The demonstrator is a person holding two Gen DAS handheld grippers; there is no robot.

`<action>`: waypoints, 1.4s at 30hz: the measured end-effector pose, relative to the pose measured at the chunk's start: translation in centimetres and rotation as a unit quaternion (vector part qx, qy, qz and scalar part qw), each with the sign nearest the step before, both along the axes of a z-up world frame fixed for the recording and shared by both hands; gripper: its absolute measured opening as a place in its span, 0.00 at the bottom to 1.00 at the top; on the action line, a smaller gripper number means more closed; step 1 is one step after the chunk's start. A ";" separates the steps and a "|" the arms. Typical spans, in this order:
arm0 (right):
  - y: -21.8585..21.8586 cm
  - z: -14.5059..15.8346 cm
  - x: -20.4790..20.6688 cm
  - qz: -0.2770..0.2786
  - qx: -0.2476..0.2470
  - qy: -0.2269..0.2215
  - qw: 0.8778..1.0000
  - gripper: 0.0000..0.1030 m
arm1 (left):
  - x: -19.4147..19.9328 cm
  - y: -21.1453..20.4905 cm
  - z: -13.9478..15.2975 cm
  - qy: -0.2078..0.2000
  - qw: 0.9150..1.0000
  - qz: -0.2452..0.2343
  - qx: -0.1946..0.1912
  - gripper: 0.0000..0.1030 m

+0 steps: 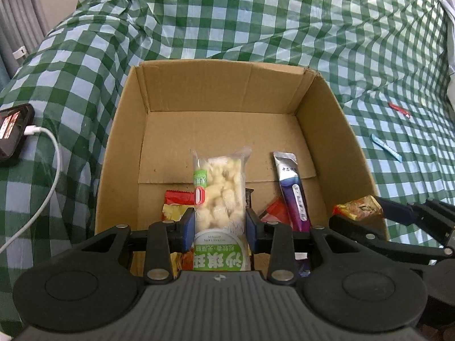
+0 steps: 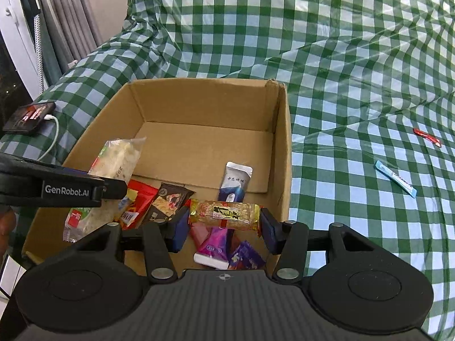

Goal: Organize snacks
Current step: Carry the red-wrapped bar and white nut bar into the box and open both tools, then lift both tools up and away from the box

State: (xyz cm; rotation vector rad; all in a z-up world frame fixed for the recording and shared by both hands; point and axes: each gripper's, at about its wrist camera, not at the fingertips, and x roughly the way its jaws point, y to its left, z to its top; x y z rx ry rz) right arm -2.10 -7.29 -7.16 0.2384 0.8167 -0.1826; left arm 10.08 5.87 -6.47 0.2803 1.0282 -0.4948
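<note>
Our left claw (image 1: 220, 221) clamps a clear white puffed-snack pack (image 1: 219, 190) over the near end of the cardboard box (image 1: 221, 91). Our right claw (image 2: 224, 221) grips a gold nut bar (image 2: 224, 215) crosswise above the box's packets. Right of the box, we see blue (image 2: 395, 182) and red (image 2: 426, 137) sachets on the checked cloth (image 2: 341, 42).

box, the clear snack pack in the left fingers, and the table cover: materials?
Box: plain brown corrugated cardboard, matte; creased folds and a frayed corner show.
Snack pack in the left gripper: thin clear plastic film, glossy; pale pieces show through, crimped end seal.
Table cover: green-white check, probably thin plastic sheet rather than cloth; it wrinkles sharply and throws shiny glare streaks.
</note>
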 end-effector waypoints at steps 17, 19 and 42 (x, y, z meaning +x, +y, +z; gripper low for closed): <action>2.5 3.6 -6.4 -0.025 0.005 -0.011 1.000 0.96 | -8.4 5.8 4.4 -0.041 0.998 0.045 0.019 1.00; 3.4 4.4 -7.9 -0.034 0.007 -0.015 0.999 0.96 | -10.1 6.9 5.4 -0.048 0.997 0.052 0.017 1.00; 10.0 10.4 -21.6 -0.045 -0.042 -0.128 0.990 0.99 | -23.4 11.3 11.0 -0.123 0.991 0.051 -0.016 1.00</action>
